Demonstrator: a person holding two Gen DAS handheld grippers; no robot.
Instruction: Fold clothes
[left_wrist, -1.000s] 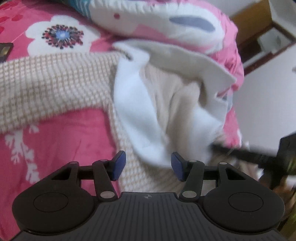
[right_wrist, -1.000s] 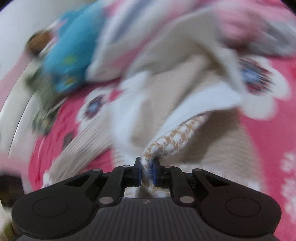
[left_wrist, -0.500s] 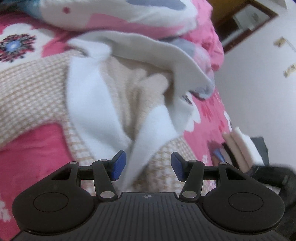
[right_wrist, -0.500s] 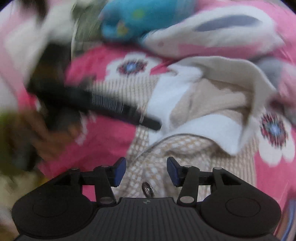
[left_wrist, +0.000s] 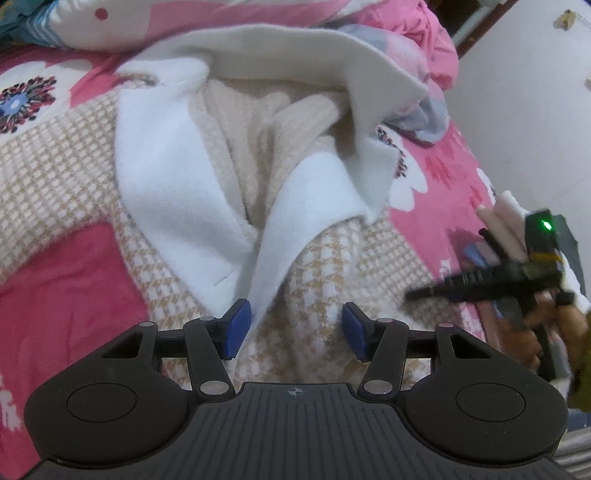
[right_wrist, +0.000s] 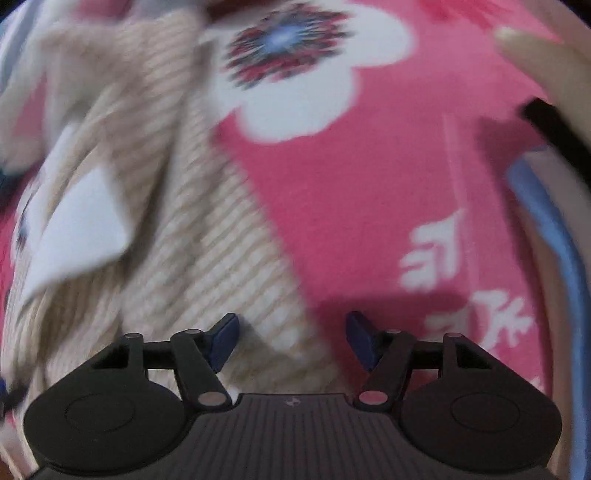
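Note:
A beige houndstooth jacket (left_wrist: 332, 266) with white fleece lining (left_wrist: 166, 177) lies spread open on the pink flowered bedspread (left_wrist: 66, 280). My left gripper (left_wrist: 295, 328) hovers open just above the jacket's front, where the two lining flaps meet; nothing is pinched between its blue pads. At the right of that view a hand holds my right gripper (left_wrist: 424, 292), blurred, beside the jacket's edge. In the right wrist view, my right gripper (right_wrist: 291, 339) is low over the jacket's beige edge (right_wrist: 207, 236). Its jaws are closing, the cloth's border lies between them, and the pads stand apart from it.
A pink and white quilt (left_wrist: 221, 22) is bunched behind the jacket. A stack of folded clothes (left_wrist: 502, 225) sits at the bed's right edge, seen close in the right wrist view as the blue-edged stack (right_wrist: 546, 206). A white wall (left_wrist: 535, 110) rises beyond.
My right gripper let go of the houndstooth edge, opened, and swung down to the jacket's right side. My left gripper shifted right along the jacket to the front opening.

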